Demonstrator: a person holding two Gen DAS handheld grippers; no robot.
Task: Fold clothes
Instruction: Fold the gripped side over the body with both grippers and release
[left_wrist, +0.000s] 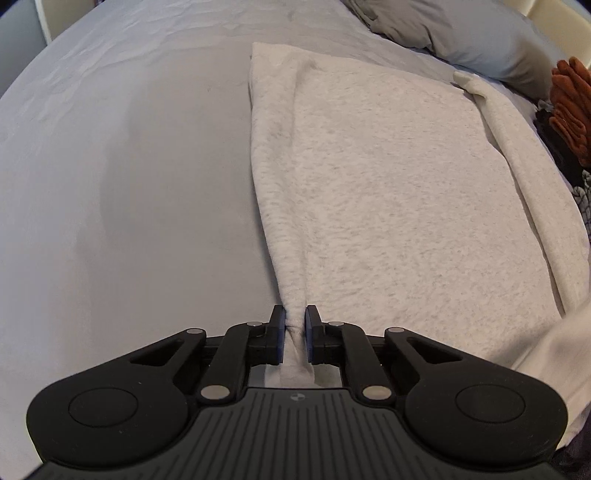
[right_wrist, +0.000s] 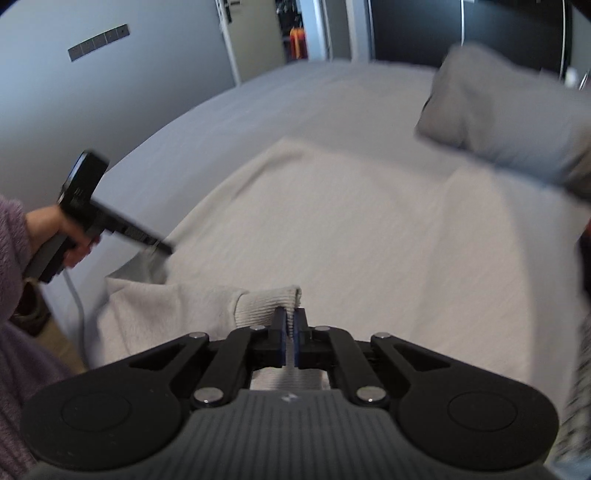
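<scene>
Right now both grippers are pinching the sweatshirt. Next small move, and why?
Probably carry both pinched parts forward over the body to start a fold. The left gripper is shut on the sweatshirt edge, the right gripper is shut on its ribbed cuff, and the body already lies flat on the bed.

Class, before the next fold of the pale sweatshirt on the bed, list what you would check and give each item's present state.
1. Left gripper pinching sweatshirt fabric: ok.
2. Right gripper shut on the ribbed cuff: ok.
3. Body of the sweatshirt flat on the bed sheet: ok.
4. Pillow clear of the garment: not ok, it touches the top corner.
5. Far sleeve lying smooth: cannot tell.
</scene>
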